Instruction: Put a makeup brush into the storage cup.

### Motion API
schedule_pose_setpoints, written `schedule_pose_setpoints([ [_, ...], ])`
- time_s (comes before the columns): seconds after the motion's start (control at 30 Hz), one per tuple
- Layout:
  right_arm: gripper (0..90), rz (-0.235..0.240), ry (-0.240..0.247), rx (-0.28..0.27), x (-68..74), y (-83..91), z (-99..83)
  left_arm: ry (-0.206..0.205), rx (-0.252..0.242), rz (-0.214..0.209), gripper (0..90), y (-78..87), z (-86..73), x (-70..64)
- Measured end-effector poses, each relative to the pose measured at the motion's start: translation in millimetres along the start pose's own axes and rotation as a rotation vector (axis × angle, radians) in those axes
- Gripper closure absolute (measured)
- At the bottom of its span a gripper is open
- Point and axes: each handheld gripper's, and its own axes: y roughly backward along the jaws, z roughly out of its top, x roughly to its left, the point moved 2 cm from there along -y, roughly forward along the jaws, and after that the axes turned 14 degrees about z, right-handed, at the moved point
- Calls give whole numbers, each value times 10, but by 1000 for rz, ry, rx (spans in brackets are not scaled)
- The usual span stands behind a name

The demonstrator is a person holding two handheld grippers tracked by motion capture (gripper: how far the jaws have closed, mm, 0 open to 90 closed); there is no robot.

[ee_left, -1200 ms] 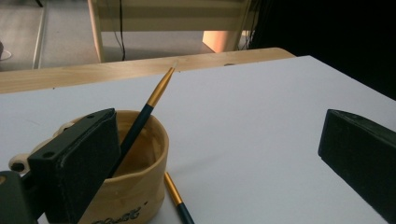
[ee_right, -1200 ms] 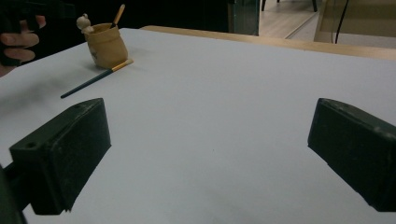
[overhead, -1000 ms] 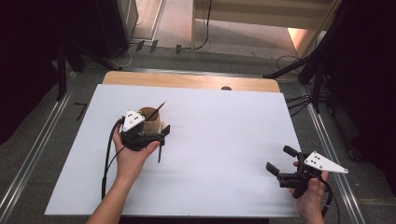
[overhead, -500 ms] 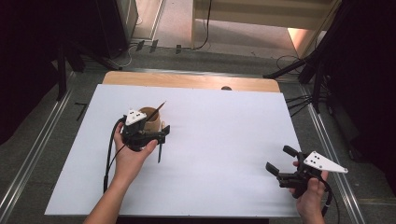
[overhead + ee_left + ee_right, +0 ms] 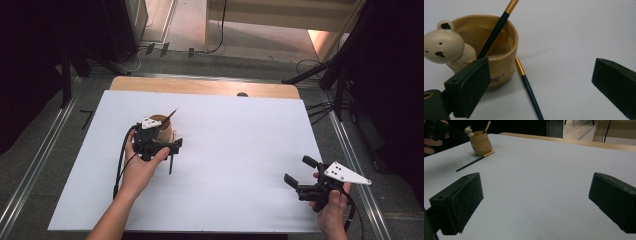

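A beige cup (image 5: 499, 50) with a small bear figure (image 5: 442, 47) on its rim stands on the white table. One dark blue brush with a gold band (image 5: 496, 27) leans inside it. A second one (image 5: 530, 88) lies flat on the table beside the cup's base, between the jaws of my left gripper (image 5: 540, 70), which is open and hovers just above. In the high view the left gripper (image 5: 161, 143) sits at the cup (image 5: 162, 125), with the lying brush (image 5: 171, 161) just right of it. My right gripper (image 5: 299, 171) is open and holds nothing, near the table's front right.
The white sheet (image 5: 240, 135) covers most of the wooden table; a strip of bare wood (image 5: 200, 86) shows at the far edge. From the right gripper view the cup (image 5: 481, 143) and lying brush (image 5: 474, 161) are far off to the left. Dark stands and cables surround the table.
The left gripper has shifted slightly forward toward the cup. The right gripper has stayed where it was.
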Motion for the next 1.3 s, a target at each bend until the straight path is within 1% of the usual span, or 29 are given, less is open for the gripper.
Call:
schedule_pose_setpoints([
  [0.1, 0, -1, 1, 2, 0, -1, 0, 0, 13, -2, 20, -9, 5, -17],
  [0.17, 0, 0, -1, 3, 2, -1, 0, 8, 36, -7, 20, -17, 16, -21],
  [0.23, 0, -1, 0, 3, 3, -2, 0, 6, 64, 11, 43, -30, 24, -22],
  [0.27, 0, -1, -2, 2, 3, -2, 0, 13, 66, 16, 44, -41, 28, -20],
  [0.33, 0, -1, -1, 1, 3, -2, 0, 14, 86, 13, 44, -55, 34, -12],
  [0.37, 0, 0, -1, 1, 2, -1, -1, 10, 95, 18, 43, -61, 37, -12],
  [0.43, 0, -1, 1, 4, -1, -1, -2, 1, 105, 10, 42, -70, 37, -26],
  [0.53, 0, -3, -2, 5, -3, -1, -4, 1, 114, 7, 34, -82, 32, -45],
  [0.63, 0, -3, -4, 6, -4, -2, -6, 14, 124, 21, 26, -96, 31, -45],
  [0.7, 0, -4, -3, 7, -5, -4, -7, 20, 141, 9, 25, -103, 33, -51],
  [0.83, 0, -3, -6, 7, -5, -8, -10, 3, 175, 10, 21, -137, 24, -69],
  [1.0, 0, -2, -2, 8, -7, -17, -12, 16, 223, 7, 15, -210, 17, -65],
  [1.07, 0, -2, -5, 9, -7, -18, -13, 26, 234, 9, 15, -233, 17, -72],
  [1.17, 0, 1, -7, 10, -11, -19, -16, 20, 245, 13, 18, -259, 20, -84],
  [1.23, 0, -1, -10, 12, -13, -19, -19, 20, 258, 24, 29, -273, 22, -88],
  [1.27, 0, -1, -10, 11, -15, -19, -20, 23, 265, 31, 37, -282, 22, -90],
  [1.3, 0, 0, -10, 11, -16, -19, -20, 23, 284, 41, 41, -299, 22, -86],
])
